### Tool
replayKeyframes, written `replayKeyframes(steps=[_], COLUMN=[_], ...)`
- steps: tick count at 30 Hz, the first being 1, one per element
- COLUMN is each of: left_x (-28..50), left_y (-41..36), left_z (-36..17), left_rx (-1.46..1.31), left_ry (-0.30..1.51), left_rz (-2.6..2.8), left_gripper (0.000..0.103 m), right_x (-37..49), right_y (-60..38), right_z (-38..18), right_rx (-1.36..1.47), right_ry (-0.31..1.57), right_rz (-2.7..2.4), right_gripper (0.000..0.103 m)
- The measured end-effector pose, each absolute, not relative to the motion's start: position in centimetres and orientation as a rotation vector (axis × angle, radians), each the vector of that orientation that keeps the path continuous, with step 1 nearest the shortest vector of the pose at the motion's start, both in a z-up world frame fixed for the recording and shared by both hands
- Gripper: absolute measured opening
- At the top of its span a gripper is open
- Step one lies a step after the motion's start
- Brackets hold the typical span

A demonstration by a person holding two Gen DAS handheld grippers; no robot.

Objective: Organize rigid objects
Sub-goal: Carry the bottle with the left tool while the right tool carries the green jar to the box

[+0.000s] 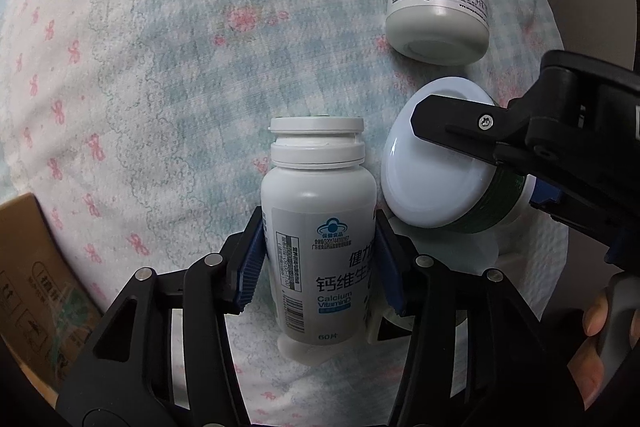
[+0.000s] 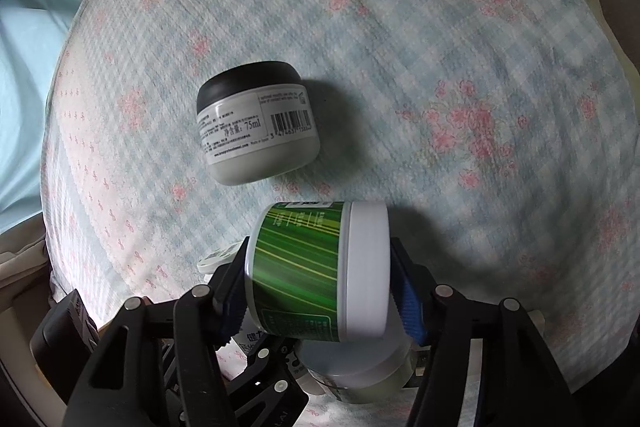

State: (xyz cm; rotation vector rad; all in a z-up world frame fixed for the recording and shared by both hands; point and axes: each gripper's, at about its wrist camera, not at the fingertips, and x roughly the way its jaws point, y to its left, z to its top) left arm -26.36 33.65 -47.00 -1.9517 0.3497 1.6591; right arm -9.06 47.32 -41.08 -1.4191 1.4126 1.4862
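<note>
My left gripper (image 1: 320,247) is shut on a white calcium tablet bottle (image 1: 318,227), its cap pointing away from me over the cloth. My right gripper (image 2: 320,287) is shut on a green-labelled jar with a white lid (image 2: 320,267), held on its side; the jar (image 1: 432,163) and the right gripper's black finger (image 1: 472,131) show at the right of the left wrist view. A grey jar with a black lid (image 2: 256,123) lies tilted on the cloth beyond both grippers, also in the left wrist view (image 1: 438,11).
A checked cloth with pink flowers (image 2: 440,67) covers the surface. A cardboard box (image 1: 36,291) sits at the left edge. More white containers (image 2: 360,367) lie under the right gripper. The cloth's edge runs along the left (image 2: 56,187).
</note>
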Motion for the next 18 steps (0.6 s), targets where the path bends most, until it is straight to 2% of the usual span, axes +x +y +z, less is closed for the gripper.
replayKeyframes(steps=[11, 18], left_x=[-25.8, -25.9], left_y=[31.2, 28.0], left_z=[-43.8, -38.1], left_rx=[-1.891, -1.825], left_ry=[0.25, 0.157], left_rz=[1.721, 1.79], left_gripper=[0.046, 0.046], right_x=[-6.0, -4.6], right_y=[47.0, 45.6], right_z=[-37.6, -32.4], right_rx=[-1.332, -1.288], right_ry=[1.45, 1.424], right_rz=[1.544, 1.662], right_gripper=[0.056, 0.055])
